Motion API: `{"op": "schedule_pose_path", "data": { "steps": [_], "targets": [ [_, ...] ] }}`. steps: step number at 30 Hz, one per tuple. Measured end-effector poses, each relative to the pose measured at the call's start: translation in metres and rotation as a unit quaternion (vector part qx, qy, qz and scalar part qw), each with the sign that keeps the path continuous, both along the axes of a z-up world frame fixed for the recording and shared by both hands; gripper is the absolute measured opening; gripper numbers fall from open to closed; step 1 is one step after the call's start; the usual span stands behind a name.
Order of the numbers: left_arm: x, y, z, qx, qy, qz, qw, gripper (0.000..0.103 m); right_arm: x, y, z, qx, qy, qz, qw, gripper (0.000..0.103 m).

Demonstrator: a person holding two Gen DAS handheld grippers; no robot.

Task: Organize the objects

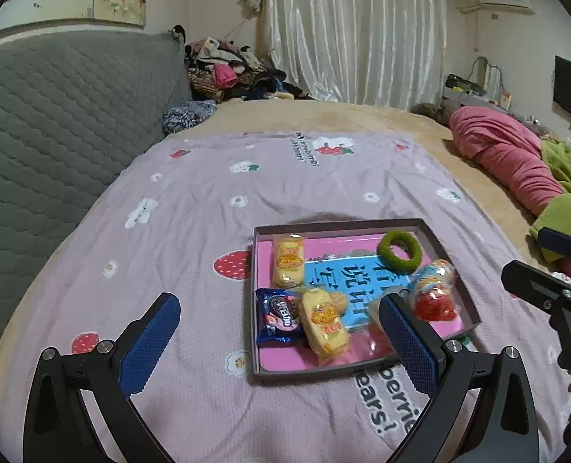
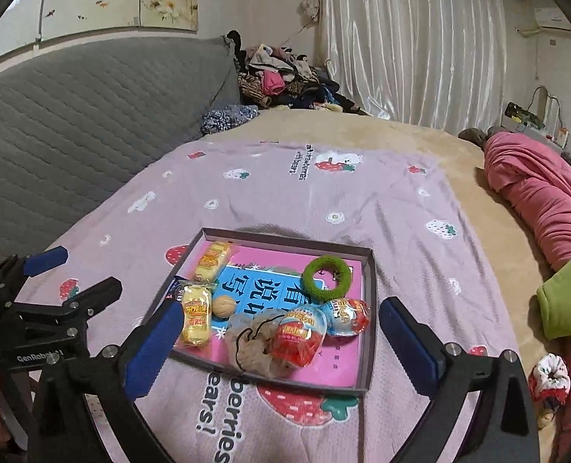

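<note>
Both tongs, left tongs (image 1: 279, 341) and right tongs (image 2: 281, 341), hang spread wide and empty near the tray (image 2: 367, 347) on the bed. Beyond them the snacks sit inside; any straggler should be dropped gently past the low rim.

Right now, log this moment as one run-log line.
left gripper: open, empty | right gripper: open, empty | box: on bedspread, holds green ring, cakes, eggs, walnut
</note>
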State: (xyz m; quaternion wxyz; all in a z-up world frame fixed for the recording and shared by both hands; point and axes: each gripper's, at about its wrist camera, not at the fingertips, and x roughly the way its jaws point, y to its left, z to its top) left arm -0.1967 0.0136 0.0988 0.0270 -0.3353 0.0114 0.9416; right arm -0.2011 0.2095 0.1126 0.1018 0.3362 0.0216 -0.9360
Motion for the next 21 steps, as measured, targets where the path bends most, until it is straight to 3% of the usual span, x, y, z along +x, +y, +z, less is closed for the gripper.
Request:
{"op": "schedule_pose_path", "data": {
  "steps": [7,21],
  "targets": [
    [0.029,0.003,0.022,-0.003,0.013,-0.002,0.9999,0.103,0.025,0.011,0.009,-0.003,-0.001,-0.01,1.0,0.102],
    [0.075,0.016,0.04,-0.009,0.024,-0.012,0.9996,0.103,0.072,0.02,0.02,0.003,0.01,-0.021,1.0,0.102]
  ]
}}
